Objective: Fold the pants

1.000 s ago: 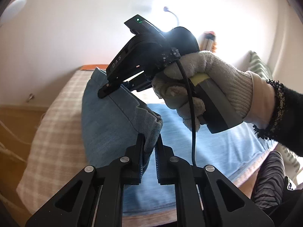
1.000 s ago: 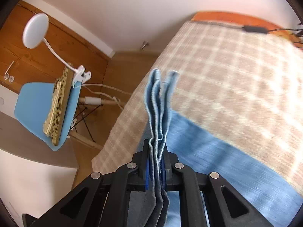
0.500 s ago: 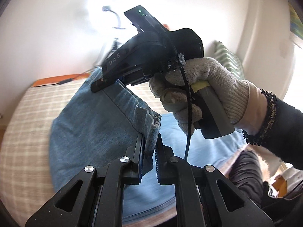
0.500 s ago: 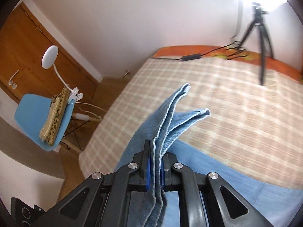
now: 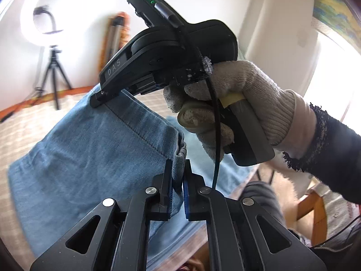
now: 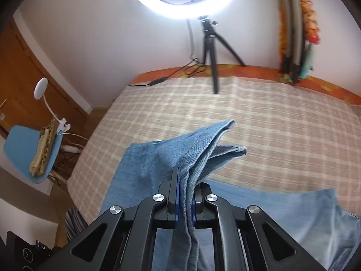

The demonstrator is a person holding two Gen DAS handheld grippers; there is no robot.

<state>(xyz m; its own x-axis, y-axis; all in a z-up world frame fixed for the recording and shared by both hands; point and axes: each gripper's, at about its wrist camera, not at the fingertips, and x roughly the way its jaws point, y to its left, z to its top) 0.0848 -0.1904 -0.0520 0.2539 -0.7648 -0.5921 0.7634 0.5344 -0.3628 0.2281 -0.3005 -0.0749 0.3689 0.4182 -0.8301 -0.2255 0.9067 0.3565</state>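
Note:
Light blue denim pants (image 5: pixel 90 153) hang lifted over a beige checked bed cover (image 5: pixel 13 124). My left gripper (image 5: pixel 178 164) grips a bunched edge of the denim, its jaws closing tighter on the cloth. A gloved hand (image 5: pixel 237 103) holds my right gripper (image 5: pixel 97 99) above it, pinching the same raised edge farther along. In the right wrist view, the right gripper (image 6: pixel 186 176) is shut on several stacked layers of the pants (image 6: pixel 158 158), whose hem ends (image 6: pixel 225 126) jut forward over the bed. More denim (image 6: pixel 293 214) lies flat below.
A ring light (image 6: pixel 180 0) on a black tripod (image 6: pixel 209 45) stands at the bed's far edge, its cable trailing left. A blue chair (image 6: pixel 20 144) with a clip lamp (image 6: pixel 40 85) is on the floor to the left. The checked cover (image 6: pixel 270 117) stretches ahead.
Both grippers have swung across the bed with the pants, bringing the ring light and tripod into view. The held hem now points forward over the bed; both grips have held.

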